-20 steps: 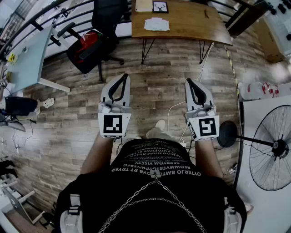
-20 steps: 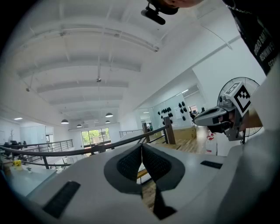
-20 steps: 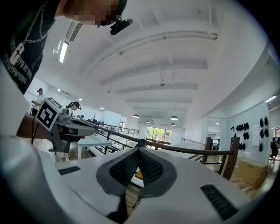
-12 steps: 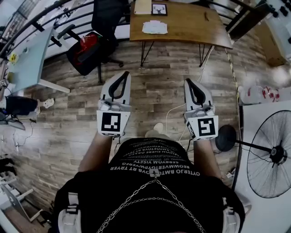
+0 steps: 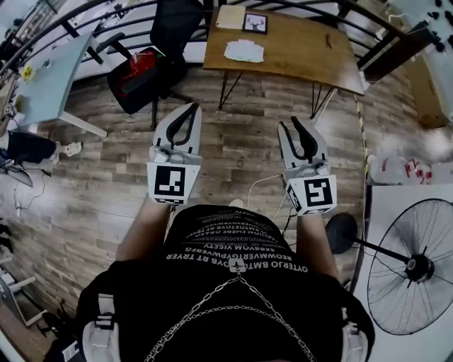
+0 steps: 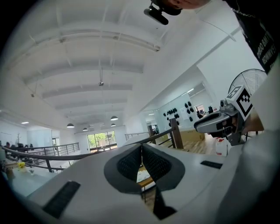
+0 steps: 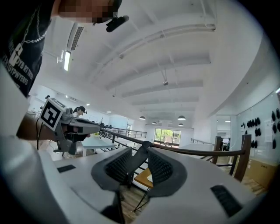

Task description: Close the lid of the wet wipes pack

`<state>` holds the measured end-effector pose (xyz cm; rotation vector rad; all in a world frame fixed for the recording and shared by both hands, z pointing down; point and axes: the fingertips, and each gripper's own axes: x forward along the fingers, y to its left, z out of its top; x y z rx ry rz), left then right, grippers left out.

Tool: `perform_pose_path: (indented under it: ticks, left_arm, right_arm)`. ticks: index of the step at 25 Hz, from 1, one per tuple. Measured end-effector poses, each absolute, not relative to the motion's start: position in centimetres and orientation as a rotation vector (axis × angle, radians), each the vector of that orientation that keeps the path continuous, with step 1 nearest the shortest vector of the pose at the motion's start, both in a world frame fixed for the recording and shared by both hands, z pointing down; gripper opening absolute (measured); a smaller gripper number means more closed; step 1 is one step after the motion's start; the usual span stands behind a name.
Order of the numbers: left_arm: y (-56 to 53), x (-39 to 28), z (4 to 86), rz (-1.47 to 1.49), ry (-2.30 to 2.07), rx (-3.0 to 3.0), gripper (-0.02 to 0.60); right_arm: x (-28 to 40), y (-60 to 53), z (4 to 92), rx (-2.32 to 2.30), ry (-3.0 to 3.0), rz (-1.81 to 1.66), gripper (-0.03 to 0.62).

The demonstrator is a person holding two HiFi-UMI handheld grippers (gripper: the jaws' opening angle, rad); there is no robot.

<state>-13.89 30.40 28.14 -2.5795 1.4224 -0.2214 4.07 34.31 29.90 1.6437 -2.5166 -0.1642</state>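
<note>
The white wet wipes pack (image 5: 244,51) lies on a wooden table (image 5: 297,46) across the room; I cannot tell how its lid stands. Both grippers are held level over the plank floor, well short of the table. My left gripper (image 5: 190,107) is shut with its pads meeting and nothing between them, as the left gripper view (image 6: 141,146) also shows. My right gripper (image 5: 293,123) stands a little open and empty, a narrow gap showing between its pads in the right gripper view (image 7: 141,151). The table's edge (image 7: 142,177) shows through that gap.
A framed picture (image 5: 255,23) and a tan sheet (image 5: 230,15) share the table. A black office chair with a red bag (image 5: 141,67) stands left of it, and a grey desk (image 5: 42,85) further left. A standing fan (image 5: 414,269) is at my right. A railing runs behind.
The table and chair have slid down the head view and look nearer. Both grippers stay level in front of me. The right jaws look slightly more parted than before.
</note>
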Motion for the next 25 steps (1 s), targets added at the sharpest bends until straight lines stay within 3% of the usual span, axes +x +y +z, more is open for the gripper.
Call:
perform_pose_path:
  ticks: [11, 25]
  left_arm:
    - [28.3, -15.0, 30.1, -0.274, 1.481, -2.608, 0.028]
    - [19.3, -14.3, 29.9, -0.270, 1.347, -2.629, 0.028]
  right_arm:
    - [4.4, 30.9, 31.0, 1.668, -2.549, -0.049, 0.179]
    - [2.4, 22.5, 31.6, 1.686, -2.531, -0.006, 0.186]
